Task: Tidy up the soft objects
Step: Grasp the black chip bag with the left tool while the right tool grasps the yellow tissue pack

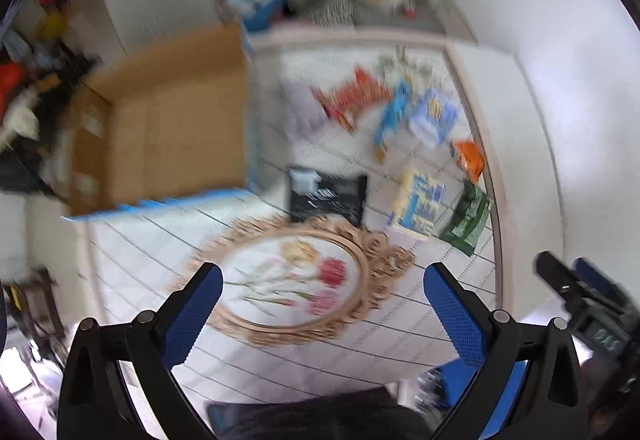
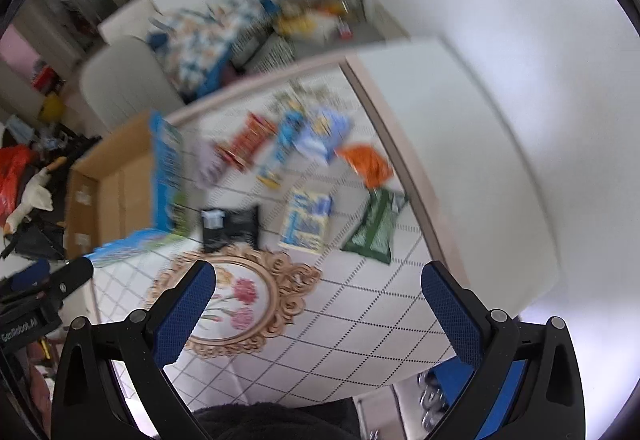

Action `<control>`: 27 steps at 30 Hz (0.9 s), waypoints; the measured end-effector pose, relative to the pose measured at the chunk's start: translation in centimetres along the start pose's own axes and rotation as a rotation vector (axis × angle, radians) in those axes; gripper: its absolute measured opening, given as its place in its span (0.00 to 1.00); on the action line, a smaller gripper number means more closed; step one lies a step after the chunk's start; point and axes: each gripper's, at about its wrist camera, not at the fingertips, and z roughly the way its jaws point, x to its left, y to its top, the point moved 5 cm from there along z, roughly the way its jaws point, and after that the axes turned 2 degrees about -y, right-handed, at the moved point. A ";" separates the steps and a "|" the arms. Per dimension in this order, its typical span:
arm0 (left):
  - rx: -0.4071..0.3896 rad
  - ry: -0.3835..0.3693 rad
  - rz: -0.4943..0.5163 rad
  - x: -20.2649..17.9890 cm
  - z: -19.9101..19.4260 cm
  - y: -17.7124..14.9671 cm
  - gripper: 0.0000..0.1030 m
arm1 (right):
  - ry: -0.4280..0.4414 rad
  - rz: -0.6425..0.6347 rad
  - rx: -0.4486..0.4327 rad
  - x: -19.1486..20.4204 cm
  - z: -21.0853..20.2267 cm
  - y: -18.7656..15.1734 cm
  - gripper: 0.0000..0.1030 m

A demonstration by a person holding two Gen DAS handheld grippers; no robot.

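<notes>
Both claws, left (image 1: 322, 302) and right (image 2: 318, 300), gape empty above the table's (image 2: 360, 340) near edge, seemingly clear of blurred packets (image 2: 306, 222).

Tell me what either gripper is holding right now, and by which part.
Nothing is held. The left gripper and the right gripper are both open and empty above the table, clear of the packets.

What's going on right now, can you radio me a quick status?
Left tongs and right tongs open, empty, above table. Soft packets untouched: black, green, orange. Round floral mat nearest. Nothing blocking.
</notes>
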 end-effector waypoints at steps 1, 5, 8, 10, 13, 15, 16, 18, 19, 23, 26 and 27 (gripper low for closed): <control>0.049 -0.026 -0.028 -0.3 1.9 0.5 1.00 | 0.006 0.010 0.028 -0.6 1.8 0.2 1.00; 0.220 -0.111 -0.211 -0.7 9.6 2.8 0.92 | 0.042 0.044 0.142 -1.7 10.8 1.5 1.00; 0.288 -0.104 -0.274 -0.5 12.5 3.7 0.92 | 0.067 0.064 0.216 -1.2 16.5 2.0 0.96; 0.306 -0.088 -0.306 0.0 14.2 4.3 0.90 | 0.095 0.088 0.269 -0.7 19.6 1.9 0.92; 0.326 -0.054 -0.360 1.0 16.2 4.8 0.90 | 0.133 0.119 0.314 0.1 22.5 2.0 0.89; 0.342 -0.049 -0.390 1.3 17.3 5.1 0.90 | 0.149 0.120 0.341 0.9 24.3 2.1 0.89; 0.349 -0.047 -0.404 1.3 17.8 5.1 0.90 | 0.146 0.117 0.355 1.4 25.4 2.1 0.89; 0.368 -0.041 -0.428 1.4 18.7 5.2 0.90 | 0.139 0.113 0.371 2.0 26.7 2.1 0.89; 0.374 -0.047 -0.443 1.3 19.0 5.2 0.90 | 0.127 0.111 0.378 2.1 27.2 2.2 0.85; 0.380 -0.044 -0.499 1.3 21.1 5.4 0.90 | 0.101 0.107 0.405 1.7 28.2 1.8 0.79; 0.388 -0.007 -0.529 1.6 22.5 5.0 0.90 | 0.060 0.077 0.410 0.9 28.0 1.5 0.77; 0.393 0.005 -0.536 1.7 23.0 4.8 0.90 | 0.050 0.067 0.408 0.7 28.0 1.3 0.77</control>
